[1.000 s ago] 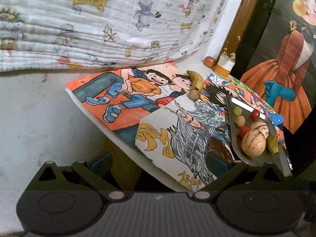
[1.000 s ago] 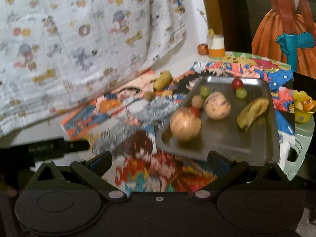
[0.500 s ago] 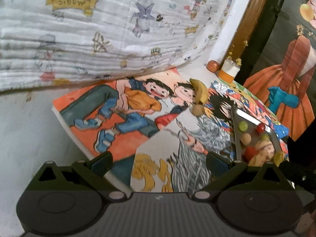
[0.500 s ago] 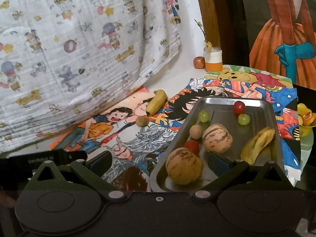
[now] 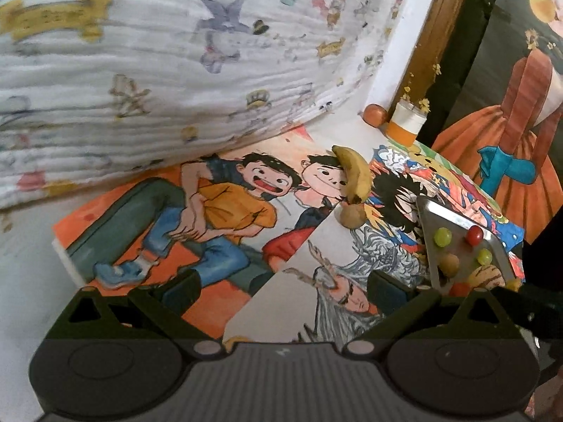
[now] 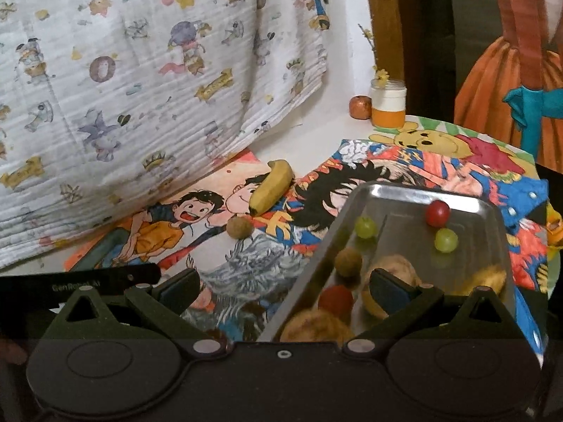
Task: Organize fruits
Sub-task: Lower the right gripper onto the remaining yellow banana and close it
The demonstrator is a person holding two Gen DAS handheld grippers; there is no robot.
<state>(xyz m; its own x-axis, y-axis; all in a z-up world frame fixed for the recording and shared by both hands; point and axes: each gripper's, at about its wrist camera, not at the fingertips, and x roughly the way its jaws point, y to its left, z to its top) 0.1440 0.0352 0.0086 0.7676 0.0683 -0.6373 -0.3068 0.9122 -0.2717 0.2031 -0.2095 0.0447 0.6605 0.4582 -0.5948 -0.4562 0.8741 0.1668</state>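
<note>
1. Both hand-held grippers stood wide apart at the fingers and held nothing: the left hand-held gripper (image 5: 283, 283) hung over the cartoon drawings (image 5: 218, 211) on the tabletop (image 5: 21, 263), and the right hand-held gripper (image 6: 285, 283) hung over the near left edge of the metal tray (image 6: 394, 193).
2. White lettering on the left gripper's black arm (image 6: 77, 279), seen from the right wrist, seemed to begin "GenRobot"; the rest was too blurred to read.
3. One banana (image 6: 271, 186) lay on the drawings outside the tray, toward the tabletop's far edge, with a small brown round fruit (image 6: 239, 227) just beside its dark tip.
4. Inside the tray sat a red grape (image 6: 437, 212) and two green grapes (image 6: 365, 227) toward its far end, a brown round fruit (image 6: 347, 262) by its left wall, and a red fruit (image 6: 335, 299), two striped melons (image 6: 397, 267) and a second banana (image 6: 487, 276) nearer the camera, all blurred.
5. An orange-and-white jar (image 6: 388, 107) and a reddish round object (image 6: 360, 106) stood at the tabletop's far edge, beside a printed cloth (image 6: 140, 88) hanging at the back; its gold banners were illegible.
</note>
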